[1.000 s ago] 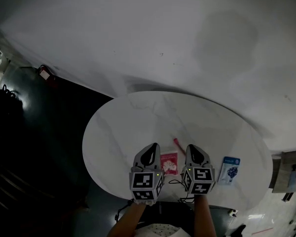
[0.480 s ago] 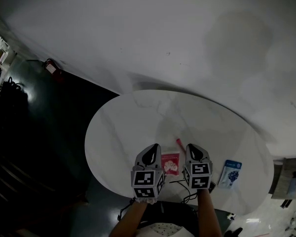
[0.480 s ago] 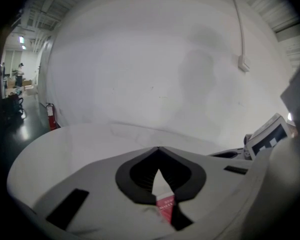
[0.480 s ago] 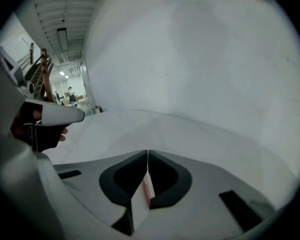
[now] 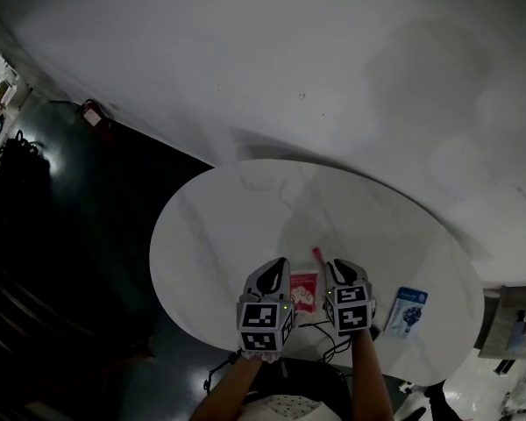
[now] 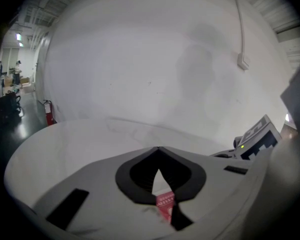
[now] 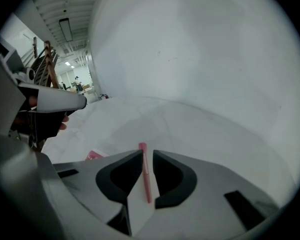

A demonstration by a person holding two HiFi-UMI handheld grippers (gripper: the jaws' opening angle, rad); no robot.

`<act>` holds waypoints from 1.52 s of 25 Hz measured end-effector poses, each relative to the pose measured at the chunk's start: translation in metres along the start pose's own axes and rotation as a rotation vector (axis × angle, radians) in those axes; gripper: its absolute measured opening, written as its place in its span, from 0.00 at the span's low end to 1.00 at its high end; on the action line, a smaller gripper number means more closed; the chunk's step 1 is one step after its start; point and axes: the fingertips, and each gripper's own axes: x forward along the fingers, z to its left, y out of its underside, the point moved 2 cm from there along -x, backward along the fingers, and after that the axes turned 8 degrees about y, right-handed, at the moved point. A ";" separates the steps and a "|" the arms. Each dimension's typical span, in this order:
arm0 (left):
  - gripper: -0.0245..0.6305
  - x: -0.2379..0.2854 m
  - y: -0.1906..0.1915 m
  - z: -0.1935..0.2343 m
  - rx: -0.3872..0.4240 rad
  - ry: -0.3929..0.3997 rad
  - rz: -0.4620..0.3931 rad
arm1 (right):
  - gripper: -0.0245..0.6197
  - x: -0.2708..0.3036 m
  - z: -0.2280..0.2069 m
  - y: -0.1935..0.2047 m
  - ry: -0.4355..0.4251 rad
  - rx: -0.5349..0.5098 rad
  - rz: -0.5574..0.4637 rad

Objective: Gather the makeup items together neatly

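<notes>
**Right jaws cracked open over the pink stick (image 7: 146, 176)**

My right gripper (image 7: 147, 154) has just been opening a bit. The stick lies on the white table (image 5: 219, 235) in the gap, unpinched. Left gripper (image 6: 158, 149) is pressed together, empty. A red sachet (image 5: 303, 289) lies between the grippers, and a blue packet (image 5: 409, 310) further right.

Dim, vignetted fisheye frames

I can read no word or number anywhere. The red packet (image 6: 165, 204) seen through the gap just under my left jaws carries pale lettering, too blurred to make out. The blue packet (image 5: 408, 308), off to the right of my right jaws, bears print too small to tell.
</notes>
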 end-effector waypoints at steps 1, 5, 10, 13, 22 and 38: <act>0.08 0.000 0.001 -0.001 0.002 0.002 0.003 | 0.18 0.002 0.001 0.001 -0.010 -0.012 0.006; 0.08 0.001 0.004 -0.004 0.000 0.008 0.007 | 0.20 0.007 0.007 0.008 -0.052 -0.075 0.066; 0.08 -0.002 0.003 -0.002 0.005 0.005 0.005 | 0.20 0.014 0.015 0.011 -0.076 -0.131 0.106; 0.08 -0.003 0.004 0.000 -0.003 0.001 0.001 | 0.20 0.017 0.018 0.009 -0.077 -0.146 0.110; 0.08 -0.005 0.003 0.002 -0.007 0.001 -0.004 | 0.20 0.029 0.019 0.020 -0.087 -0.186 0.173; 0.08 -0.005 0.005 0.008 -0.018 -0.026 -0.005 | 0.15 0.033 0.012 0.024 -0.064 -0.111 0.177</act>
